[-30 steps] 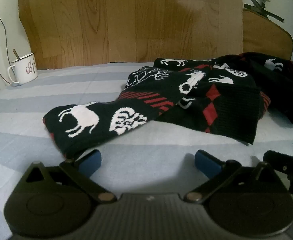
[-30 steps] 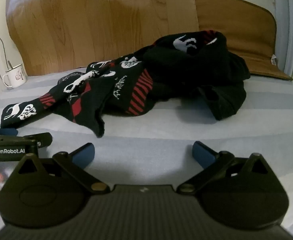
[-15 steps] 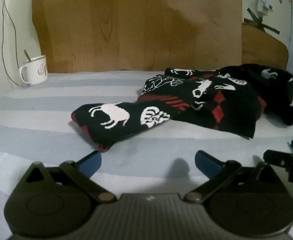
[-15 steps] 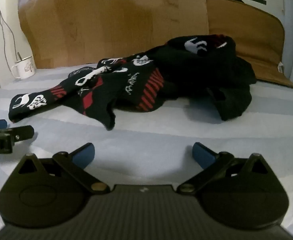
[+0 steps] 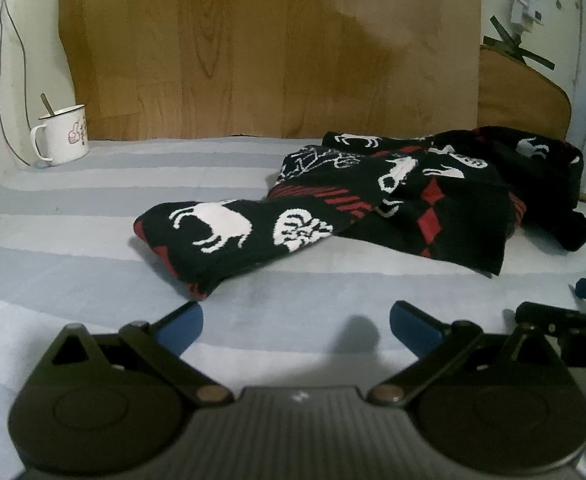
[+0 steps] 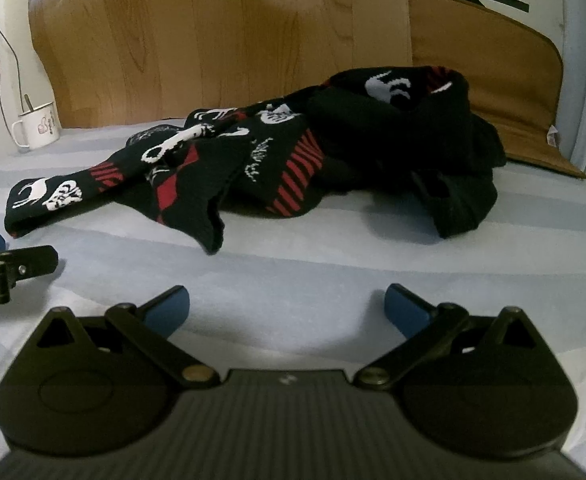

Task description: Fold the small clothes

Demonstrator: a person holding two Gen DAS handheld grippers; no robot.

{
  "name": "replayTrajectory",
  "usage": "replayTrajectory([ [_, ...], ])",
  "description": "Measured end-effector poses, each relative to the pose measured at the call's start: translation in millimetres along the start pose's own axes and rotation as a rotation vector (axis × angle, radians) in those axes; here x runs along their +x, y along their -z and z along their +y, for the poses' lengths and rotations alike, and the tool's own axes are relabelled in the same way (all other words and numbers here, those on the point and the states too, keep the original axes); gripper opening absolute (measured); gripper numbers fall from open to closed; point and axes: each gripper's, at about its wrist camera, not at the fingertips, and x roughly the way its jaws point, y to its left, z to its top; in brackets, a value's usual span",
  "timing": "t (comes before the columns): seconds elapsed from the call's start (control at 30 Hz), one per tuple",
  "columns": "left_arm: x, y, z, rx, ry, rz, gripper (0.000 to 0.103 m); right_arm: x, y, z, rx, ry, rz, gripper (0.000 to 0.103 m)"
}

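A black knitted garment [image 5: 413, 196] with white animal figures and red stripes lies crumpled on the striped blue-grey bed sheet [image 5: 93, 248]. One sleeve [image 5: 233, 236] stretches out to the left toward me. It also shows in the right wrist view [image 6: 293, 160], bunched high at the back right. My left gripper [image 5: 296, 322] is open and empty, a short way in front of the sleeve end. My right gripper [image 6: 286, 308] is open and empty, in front of the garment's near hem. Each gripper shows at the edge of the other's view.
A white enamel mug [image 5: 63, 134] with a spoon stands at the back left by the wall. A wooden headboard [image 5: 273, 48] runs along the back. A brown cushion [image 6: 489, 80] leans at the back right. A cable [image 5: 9, 60] hangs on the left wall.
Both grippers have drawn back and lifted a little, so the garment looks farther off. The garment has not moved. Both stay open.
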Motion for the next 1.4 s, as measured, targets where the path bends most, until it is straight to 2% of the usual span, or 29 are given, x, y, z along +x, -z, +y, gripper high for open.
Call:
replayTrajectory([
  [0.77,7,0,-7,0.040,-0.023,0.049,0.103,1,0,-1,-0.002,-0.002,0.002,0.103],
  [1.4,8,0,-11,0.065,-0.030,0.059,0.103,1,0,-1,-0.002,-0.001,0.002,0.103],
])
